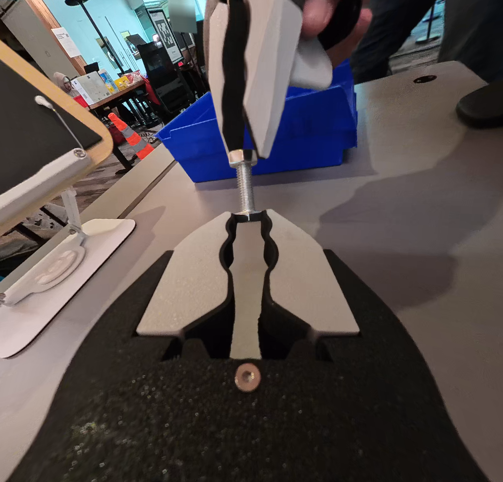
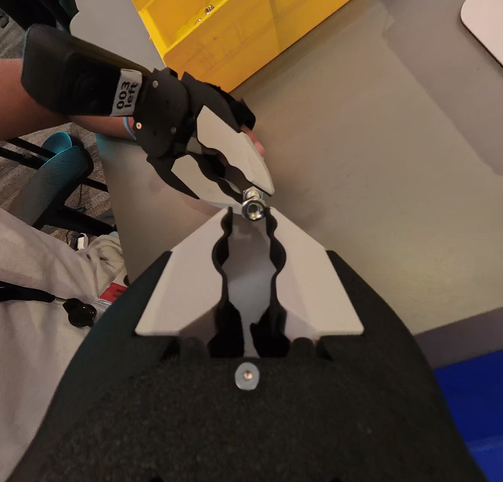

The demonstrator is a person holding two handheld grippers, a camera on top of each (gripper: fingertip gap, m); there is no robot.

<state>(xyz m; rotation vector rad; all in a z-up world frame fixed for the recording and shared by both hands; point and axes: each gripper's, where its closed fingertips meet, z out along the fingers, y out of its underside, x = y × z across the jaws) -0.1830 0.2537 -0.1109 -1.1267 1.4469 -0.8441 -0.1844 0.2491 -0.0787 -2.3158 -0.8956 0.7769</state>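
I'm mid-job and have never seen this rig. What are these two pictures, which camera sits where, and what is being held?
There is no robot here: a person holds a two-finger tool in each hand, and each tool carries a camera looking along its own fingers. One picture comes from the left tool, the other from the right tool, and each also shows the other tool farther off. The left tool pinches the head of a silver bolt. A nut sits on the bolt's far end, between the right tool's fingers, but a gap shows on one side, so it is not clamped. On the grey table stand a blue bin and a yellow bin.
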